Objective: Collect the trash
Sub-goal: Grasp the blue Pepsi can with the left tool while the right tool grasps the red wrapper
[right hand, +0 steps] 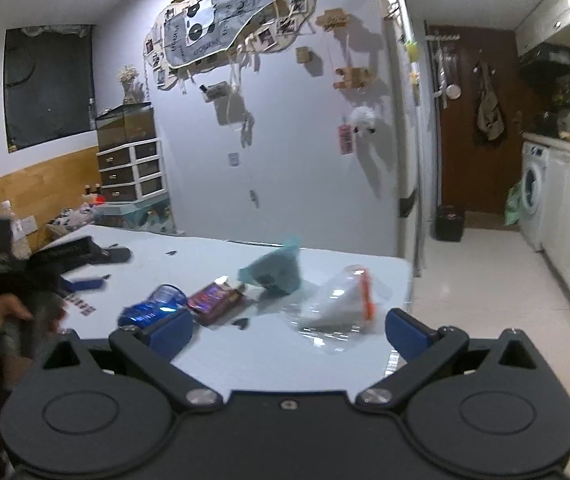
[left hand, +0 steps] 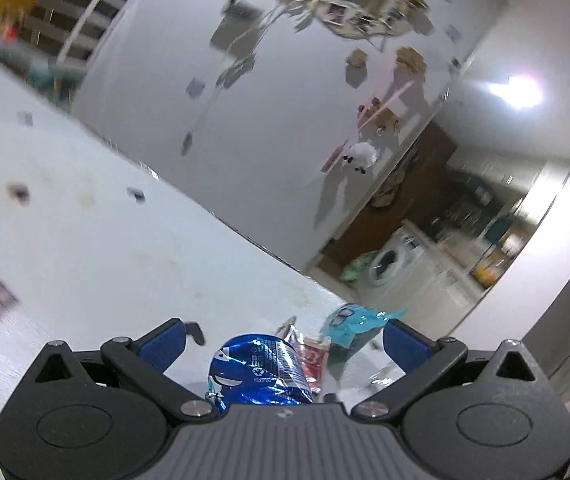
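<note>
On bench point(right hand: 213, 360), four trash items uncollected: one blue wrapper point(right hand: 151, 308), one red packet point(right hand: 217, 300), one teal bag point(right hand: 275, 270), one clear bag point(right hand: 341, 300). Left claw point(left hand: 285, 344) spread, blue wrapper between jaws, ungripped. Right claw point(right hand: 287, 330) spread, empty, near bench edge. Collection barely begun, judged.

Left gripper point(left hand: 287, 340) jaws wide apart, tilted view, right gripper point(right hand: 287, 330) jaws wide, level
</note>
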`<state>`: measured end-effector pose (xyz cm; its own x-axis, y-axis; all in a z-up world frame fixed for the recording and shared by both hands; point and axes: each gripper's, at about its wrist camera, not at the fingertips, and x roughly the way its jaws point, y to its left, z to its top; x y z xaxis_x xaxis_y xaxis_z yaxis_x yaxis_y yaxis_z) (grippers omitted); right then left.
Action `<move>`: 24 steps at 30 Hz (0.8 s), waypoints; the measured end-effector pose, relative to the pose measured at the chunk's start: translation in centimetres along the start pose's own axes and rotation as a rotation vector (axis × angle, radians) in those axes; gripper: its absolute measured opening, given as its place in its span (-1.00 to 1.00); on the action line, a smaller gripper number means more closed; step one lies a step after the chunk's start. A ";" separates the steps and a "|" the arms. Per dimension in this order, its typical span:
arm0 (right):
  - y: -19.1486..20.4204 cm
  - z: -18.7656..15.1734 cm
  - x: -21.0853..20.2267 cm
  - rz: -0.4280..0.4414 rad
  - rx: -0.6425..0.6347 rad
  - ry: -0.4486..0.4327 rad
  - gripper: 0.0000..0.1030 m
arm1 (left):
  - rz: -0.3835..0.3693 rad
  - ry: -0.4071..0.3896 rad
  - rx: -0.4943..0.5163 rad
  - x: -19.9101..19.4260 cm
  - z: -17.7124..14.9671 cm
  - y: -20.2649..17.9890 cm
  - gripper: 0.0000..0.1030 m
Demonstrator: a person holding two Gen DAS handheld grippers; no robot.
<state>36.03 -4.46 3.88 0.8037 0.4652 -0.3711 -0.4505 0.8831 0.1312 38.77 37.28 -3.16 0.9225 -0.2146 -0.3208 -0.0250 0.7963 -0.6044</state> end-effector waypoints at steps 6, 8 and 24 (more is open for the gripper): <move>2.4 0.9 4.6 0.090 0.048 0.019 0.92 | -0.073 0.038 -0.124 0.9 -0.3 2.8 1.00; 3.5 1.2 6.6 0.120 0.063 0.027 0.82 | -0.071 0.054 -0.150 1.2 -0.3 3.4 1.00; 8.8 -2.2 19.4 0.112 0.243 0.176 -0.30 | -0.202 0.192 -0.279 3.1 -1.6 5.3 0.65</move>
<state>46.83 12.24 -4.21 0.6650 0.5613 -0.4926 -0.4093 0.8257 0.3882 40.85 39.90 -8.50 0.8315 -0.4740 -0.2898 0.0215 0.5487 -0.8358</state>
